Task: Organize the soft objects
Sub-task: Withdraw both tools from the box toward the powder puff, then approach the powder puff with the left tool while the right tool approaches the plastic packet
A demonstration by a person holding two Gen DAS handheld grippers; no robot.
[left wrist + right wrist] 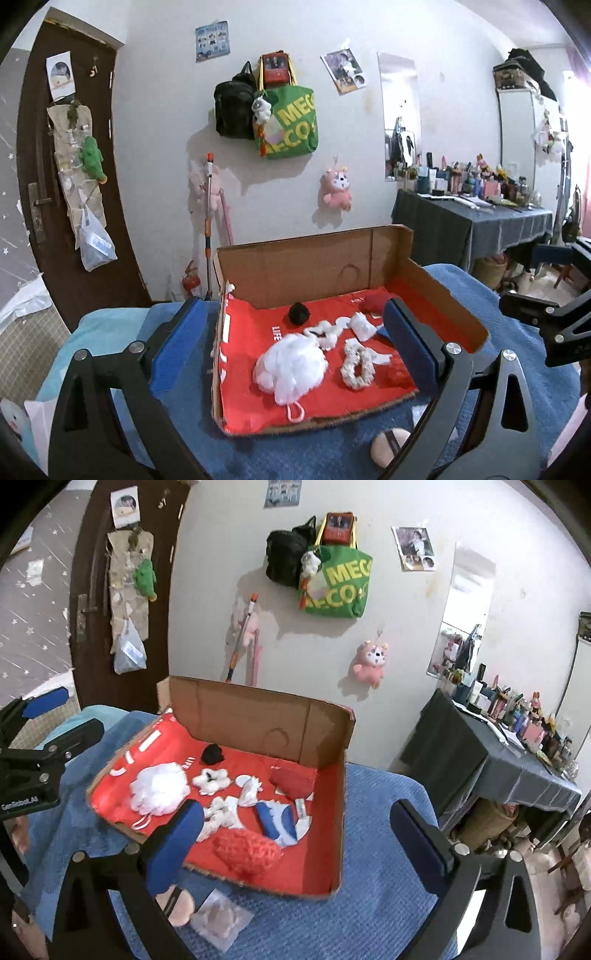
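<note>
Soft things in a cardboard box [314, 266] on the blanket [369, 904].
Inside, the mesh puff [290, 363] lies near-left, the scrunchie [357, 363] to its right, the dark ball [298, 313] farther back; a round pad [388, 445] lies on the blanket nearer than the box.

A lived-in bedroom at home: a green tote bag [291, 123] and pink plush toy [336, 186] hang on the white wall, a dark wooden door [74, 177] stands left, and what looks like cosmetics crowds a grey-clothed dressing table [476, 221].
</note>
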